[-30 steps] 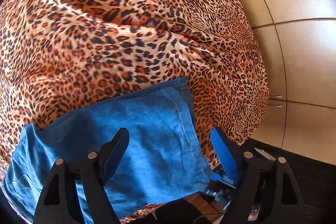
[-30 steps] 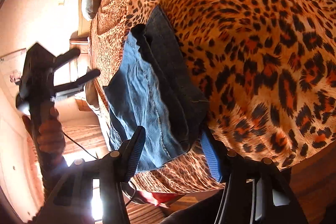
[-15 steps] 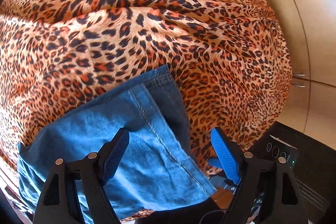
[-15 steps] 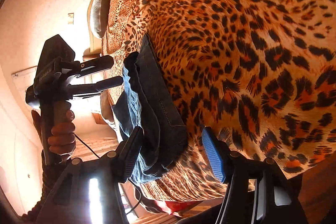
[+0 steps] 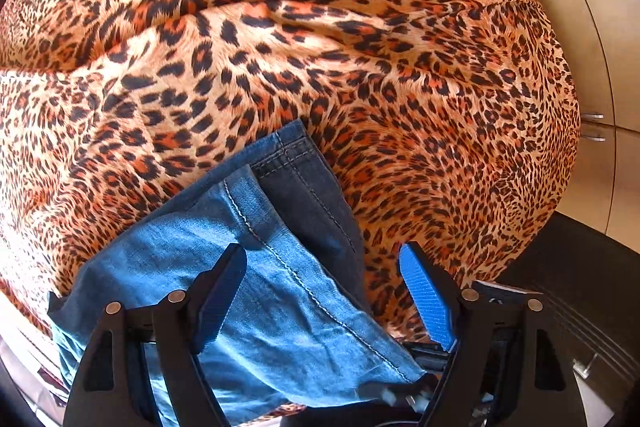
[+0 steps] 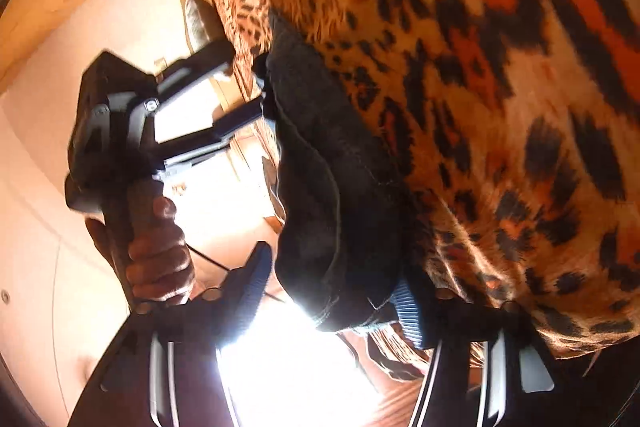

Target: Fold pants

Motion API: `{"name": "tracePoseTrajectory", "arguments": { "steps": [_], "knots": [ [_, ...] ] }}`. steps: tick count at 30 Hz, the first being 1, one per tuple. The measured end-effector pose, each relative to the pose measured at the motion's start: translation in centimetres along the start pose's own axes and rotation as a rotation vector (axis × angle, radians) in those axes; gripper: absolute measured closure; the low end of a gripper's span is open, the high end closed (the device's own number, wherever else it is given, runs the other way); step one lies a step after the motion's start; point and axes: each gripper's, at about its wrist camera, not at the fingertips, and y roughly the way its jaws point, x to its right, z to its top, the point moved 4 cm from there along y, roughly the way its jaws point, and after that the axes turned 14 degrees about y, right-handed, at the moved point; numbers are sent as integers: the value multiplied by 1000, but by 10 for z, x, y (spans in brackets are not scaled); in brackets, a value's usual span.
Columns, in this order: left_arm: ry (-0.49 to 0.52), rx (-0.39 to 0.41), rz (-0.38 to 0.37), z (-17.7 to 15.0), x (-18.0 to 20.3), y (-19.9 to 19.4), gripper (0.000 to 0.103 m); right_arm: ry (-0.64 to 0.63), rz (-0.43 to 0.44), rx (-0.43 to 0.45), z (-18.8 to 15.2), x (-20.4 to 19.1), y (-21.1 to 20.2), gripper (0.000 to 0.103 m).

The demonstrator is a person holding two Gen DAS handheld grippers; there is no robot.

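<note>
Right now the pants [image 5: 256,291], blue denim folded into a stack, lie on the leopard-print bedspread [image 5: 320,59] at the bed's near edge, filling the left wrist view from 6 to 9 o'clock, with a darker hem layer poking out toward 12. In the right wrist view they look nearly black [image 6: 332,187], running from centre down to 6 o'clock. The left hand-held gripper [image 5: 322,291] hangs just above the denim, its blue-padded jaws spread wide and gripping nothing. The right hand-held gripper [image 6: 332,303] is spread wide too, straddling the stack's end; whether its pads touch the cloth is unclear. A hand [image 6: 154,251] holds the left tool's handle at 9 o'clock.
</note>
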Motion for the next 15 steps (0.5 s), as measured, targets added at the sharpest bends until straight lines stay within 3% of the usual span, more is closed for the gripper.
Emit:
{"name": "tracePoseTrajectory", "arguments": {
  "steps": [1,2,4,6,7,9,10,12,15],
  "knots": [
    [-7,9,10,-1,1,-2,38,-34,-46,21,1,-4,-3,90],
    [-15,14,6,-1,3,-2,54,-83,-115,43,0,-9,-5,96],
    [-27,12,-70,-7,12,-5,71,-225,-244,101,-11,-28,-14,96],
    [-8,25,-135,-13,27,-7,72,-470,-417,203,-34,-59,-25,96],
    [22,30,-118,-14,35,-6,72,-619,-519,249,-50,-70,-25,95],
    [87,32,-34,-16,46,1,72,-843,-721,316,-73,-75,-20,81],
    [99,22,-17,-17,48,7,72,-864,-789,305,-73,-68,-16,81],
    [67,24,-71,-20,44,8,72,-767,-833,272,-60,-45,-12,83],
    [28,119,-166,-27,32,-18,66,-558,-707,269,-45,-31,-24,81]
  ]
}}
